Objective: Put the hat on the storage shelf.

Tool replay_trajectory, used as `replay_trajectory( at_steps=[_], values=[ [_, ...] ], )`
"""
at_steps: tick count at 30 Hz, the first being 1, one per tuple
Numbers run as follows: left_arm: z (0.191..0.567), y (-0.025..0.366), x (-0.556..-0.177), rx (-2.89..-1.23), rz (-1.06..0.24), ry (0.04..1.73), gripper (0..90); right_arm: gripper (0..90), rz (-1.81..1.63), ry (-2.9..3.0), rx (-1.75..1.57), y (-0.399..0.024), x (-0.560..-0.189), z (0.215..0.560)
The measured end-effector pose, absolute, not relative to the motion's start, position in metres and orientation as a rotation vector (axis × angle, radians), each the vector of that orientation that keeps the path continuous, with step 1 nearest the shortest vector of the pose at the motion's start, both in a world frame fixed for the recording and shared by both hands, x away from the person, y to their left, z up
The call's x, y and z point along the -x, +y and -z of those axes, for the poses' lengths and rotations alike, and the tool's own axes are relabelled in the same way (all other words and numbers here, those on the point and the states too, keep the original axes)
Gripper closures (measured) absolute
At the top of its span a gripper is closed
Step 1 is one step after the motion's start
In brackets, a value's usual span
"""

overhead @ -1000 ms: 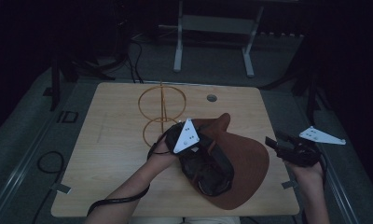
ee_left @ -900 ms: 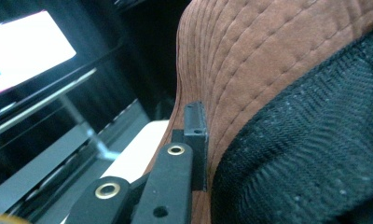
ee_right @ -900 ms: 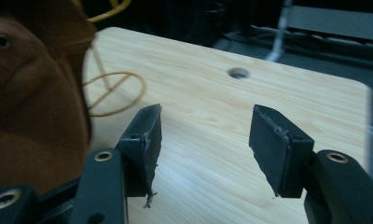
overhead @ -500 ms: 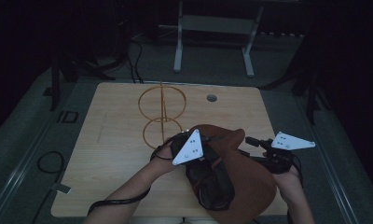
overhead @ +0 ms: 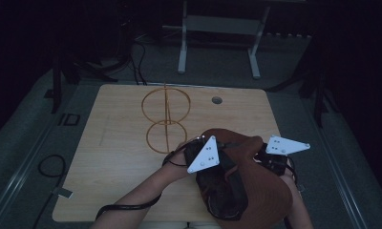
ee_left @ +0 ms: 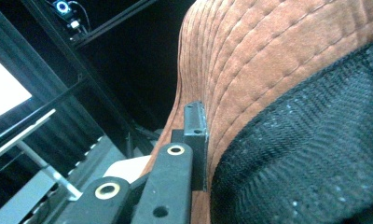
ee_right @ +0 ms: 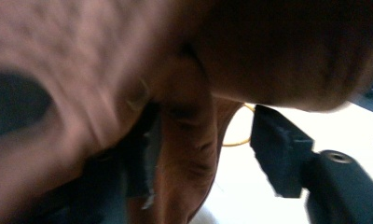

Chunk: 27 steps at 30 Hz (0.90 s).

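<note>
Brown stitched suede hat w/ black mesh lining (overhead: 256,191) is up off the wooden counter (overhead: 117,157). Left gripper (ee_left: 201,135) clenched on its brim; right gripper (ee_right: 208,149) closing round the brim, not yet pinching. Gold wire stand (overhead: 166,121) bare, so hanging's left.

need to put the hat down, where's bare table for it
Free: the table's left part beside the wire ring stand, and the far right corner past the round hole. Crowded: the near right, under the brown hat and both claws.
</note>
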<state>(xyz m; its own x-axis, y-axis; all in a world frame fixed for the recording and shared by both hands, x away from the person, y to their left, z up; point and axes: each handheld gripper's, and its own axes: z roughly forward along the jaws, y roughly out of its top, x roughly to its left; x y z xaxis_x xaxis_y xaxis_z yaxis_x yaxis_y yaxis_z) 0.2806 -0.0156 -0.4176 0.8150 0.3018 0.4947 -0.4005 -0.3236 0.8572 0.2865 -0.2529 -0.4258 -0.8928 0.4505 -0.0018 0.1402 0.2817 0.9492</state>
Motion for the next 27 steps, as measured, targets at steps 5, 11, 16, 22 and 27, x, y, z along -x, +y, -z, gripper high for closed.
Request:
replay_trajectory(
  at_steps=[5, 11, 16, 22, 27],
  values=[
    [0.417, -0.016, -0.284, -1.763, -0.688, -0.054, 86.9, 72.5, -1.677, 2.286, -0.493, -0.251, -0.284, 0.424],
    [0.414, -0.015, -0.285, -1.773, -0.661, -0.049, 86.2, 86.0, -1.692, 2.278, -0.520, -0.250, -0.283, 0.423],
    [0.410, -0.013, -0.286, -1.780, -0.648, 0.000, 72.7, 87.3, -1.693, 2.289, -0.538, -0.250, -0.282, 0.423],
    [0.401, -0.004, -0.288, -1.776, -0.635, 0.100, 49.4, 87.6, -1.708, 2.269, -0.543, -0.257, -0.282, 0.419],
    [0.396, 0.006, -0.286, -1.791, -0.640, 0.126, 49.2, 87.8, -1.755, 2.214, -0.565, -0.267, -0.282, 0.413]
  ],
)
